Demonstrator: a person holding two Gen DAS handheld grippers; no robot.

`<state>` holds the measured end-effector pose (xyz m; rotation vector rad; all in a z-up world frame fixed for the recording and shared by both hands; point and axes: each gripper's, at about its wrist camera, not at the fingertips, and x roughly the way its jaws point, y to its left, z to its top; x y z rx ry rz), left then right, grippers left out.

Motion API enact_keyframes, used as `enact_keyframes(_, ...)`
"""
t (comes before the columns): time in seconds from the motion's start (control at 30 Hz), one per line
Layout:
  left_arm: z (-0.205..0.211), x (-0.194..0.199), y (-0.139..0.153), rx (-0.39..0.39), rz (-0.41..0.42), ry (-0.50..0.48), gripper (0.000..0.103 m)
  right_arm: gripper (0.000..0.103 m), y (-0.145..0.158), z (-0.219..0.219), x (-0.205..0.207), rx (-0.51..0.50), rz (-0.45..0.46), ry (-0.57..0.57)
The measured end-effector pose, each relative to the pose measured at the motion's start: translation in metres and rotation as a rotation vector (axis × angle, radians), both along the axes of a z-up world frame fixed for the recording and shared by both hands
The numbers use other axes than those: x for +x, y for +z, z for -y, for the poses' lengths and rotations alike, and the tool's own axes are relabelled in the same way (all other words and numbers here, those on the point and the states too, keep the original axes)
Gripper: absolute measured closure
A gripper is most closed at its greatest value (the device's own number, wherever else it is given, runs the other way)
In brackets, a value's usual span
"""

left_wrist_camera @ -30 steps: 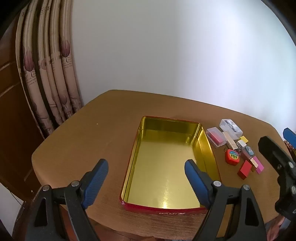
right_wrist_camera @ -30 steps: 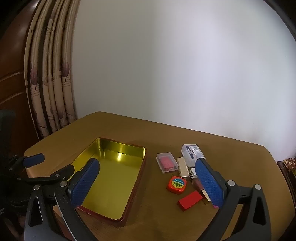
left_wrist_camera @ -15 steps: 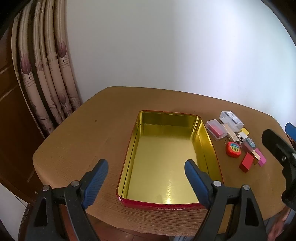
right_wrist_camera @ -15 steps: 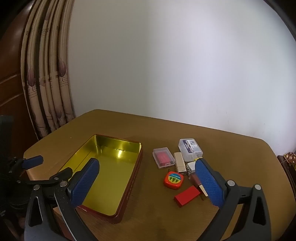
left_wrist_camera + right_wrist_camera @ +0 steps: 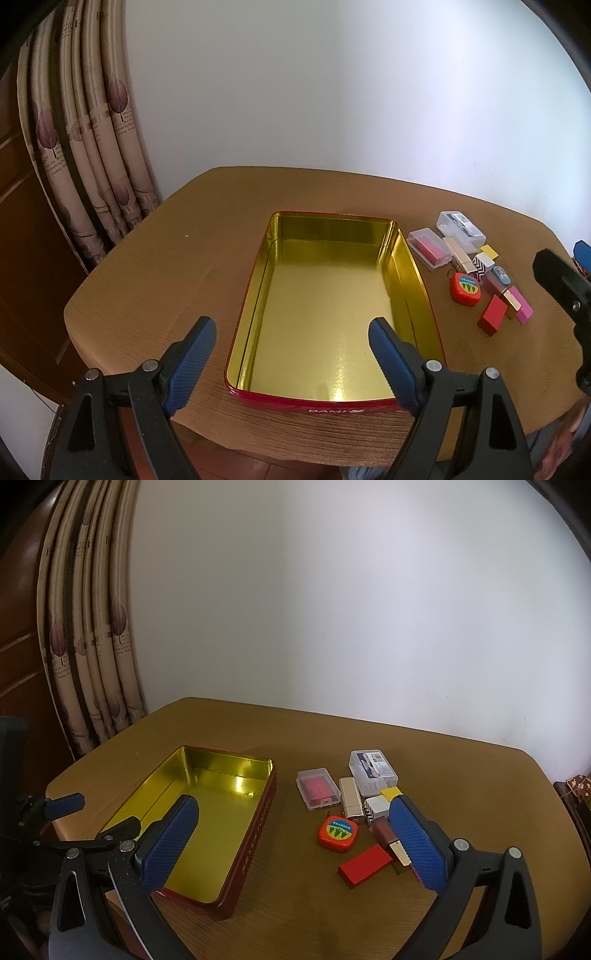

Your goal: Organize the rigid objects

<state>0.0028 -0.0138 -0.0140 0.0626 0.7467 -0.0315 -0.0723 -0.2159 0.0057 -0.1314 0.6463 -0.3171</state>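
Note:
A red tin with a gold inside point(image 5: 413, 284) point(image 5: 267, 797) lies open and empty on the brown table. To its right lies a cluster of small items: a clear case with a red insert point(image 5: 428, 249) point(image 5: 317, 788), a clear box point(image 5: 460, 227) point(image 5: 373, 768), an orange tape measure point(image 5: 466, 288) point(image 5: 338, 830), a red block point(image 5: 493, 319) point(image 5: 365, 860) and several small blocks. My left gripper point(image 5: 291, 343) is open and empty above the tin's near end. My right gripper point(image 5: 291, 830) is open and empty above the table between tin and cluster.
The round-cornered wooden table point(image 5: 192, 266) stands against a white wall. Patterned curtains point(image 5: 96, 155) hang at the left, beside dark wood panelling. My right gripper's frame shows at the right edge of the left wrist view point(image 5: 565, 288).
Both views have drifted slightly: the tin and the cluster sit a little lower and nearer in the right wrist view. Both grippers stay open and empty.

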Motion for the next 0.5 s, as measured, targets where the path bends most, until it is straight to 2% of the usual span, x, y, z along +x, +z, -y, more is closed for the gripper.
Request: enact_keyframes(0.5, 0.0039, 0.0042, -0.0078, 0.01, -0.028, -0.001, 0.016, 0.0, -0.003, 0.0032, -0.0022, 0.008, -0.004, -0.008)
